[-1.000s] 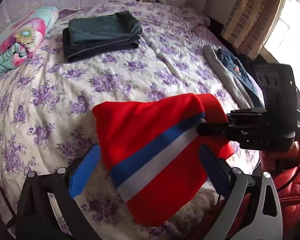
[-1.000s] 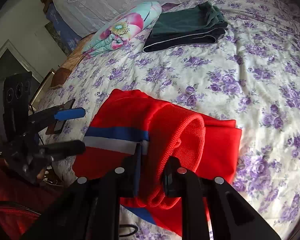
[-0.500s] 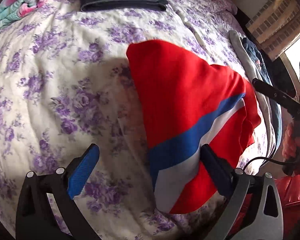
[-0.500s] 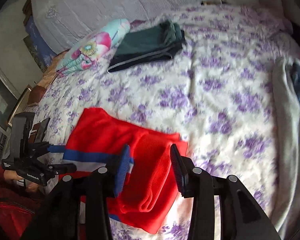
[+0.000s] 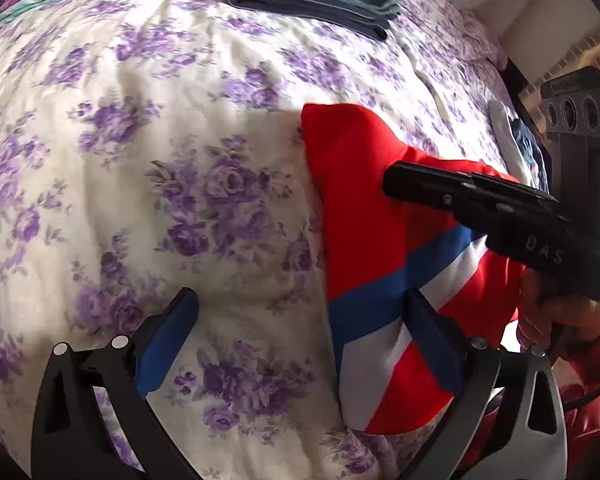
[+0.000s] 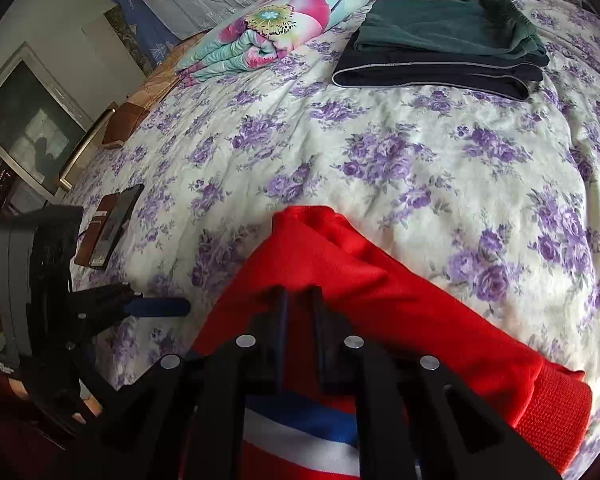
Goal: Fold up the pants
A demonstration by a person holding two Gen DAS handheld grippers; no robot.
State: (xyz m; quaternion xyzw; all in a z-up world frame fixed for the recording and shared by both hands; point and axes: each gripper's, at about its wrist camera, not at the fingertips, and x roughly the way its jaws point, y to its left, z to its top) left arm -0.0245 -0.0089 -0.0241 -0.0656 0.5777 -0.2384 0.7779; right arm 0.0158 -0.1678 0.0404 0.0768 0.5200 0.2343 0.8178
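The red pants (image 5: pixel 364 200) lie folded on the bed, on the flowery bedspread (image 5: pixel 160 160), near its close edge. They have a blue and white stripe across them.

The left gripper (image 5: pixel 300 340) has its jaws spread wide. Its blue pad (image 5: pixel 166 344) hangs over the bedspread, and the other finger sits over the stripe. It holds nothing.

The right gripper (image 6: pixel 298 300) points down onto the red pants (image 6: pixel 400 308). Its jaws are closing and almost pressed together. I cannot tell if any cloth is caught between them. A hand (image 5: pixel 548 312) in a red sleeve holds this gripper.

Far back on the bed sits a pile of folded dark green and navy clothes (image 6: pixel 444 44). Next to it lies a rolled flowery blanket (image 6: pixel 276 28).
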